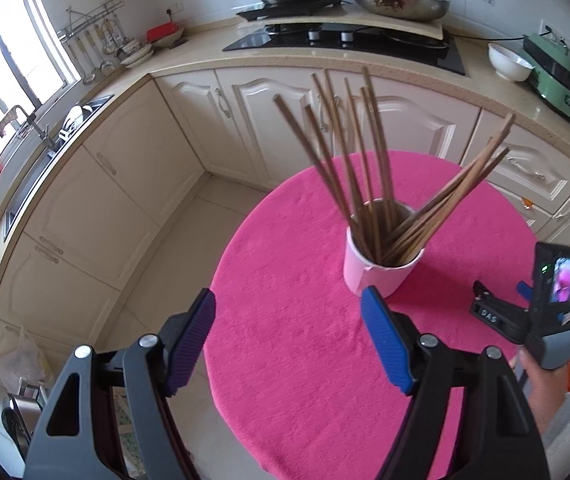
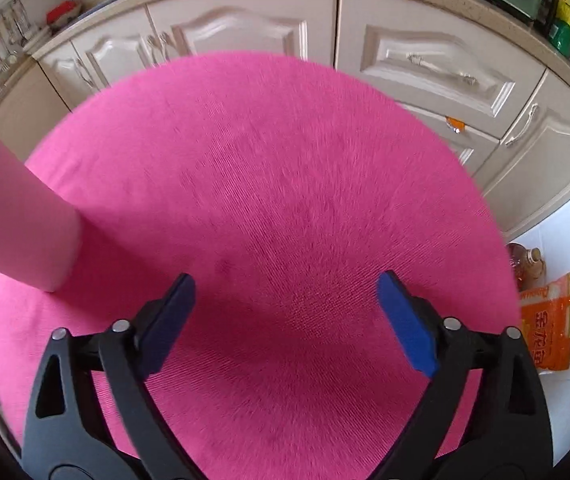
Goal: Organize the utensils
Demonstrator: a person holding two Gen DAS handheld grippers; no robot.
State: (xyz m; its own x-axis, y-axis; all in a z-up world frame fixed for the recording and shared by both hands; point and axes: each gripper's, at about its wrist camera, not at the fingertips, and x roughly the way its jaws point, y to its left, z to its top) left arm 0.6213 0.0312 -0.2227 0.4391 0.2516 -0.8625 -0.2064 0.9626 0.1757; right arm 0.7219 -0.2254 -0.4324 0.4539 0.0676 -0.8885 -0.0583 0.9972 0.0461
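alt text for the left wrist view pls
A pale pink cup packed with wooden chopsticks stands upright on a round table under a bright pink cloth. The open left gripper hovers empty before it, kitchen cabinets and a stove behind.

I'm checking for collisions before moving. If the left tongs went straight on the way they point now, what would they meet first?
Probably the pink cup of chopsticks, just ahead and right of centre of the open left tongs. Depth is unclear, so they might instead brush the pink tablecloth first.

Splayed chopsticks [image 1: 369, 160] above cup [image 1: 381, 268] mouth
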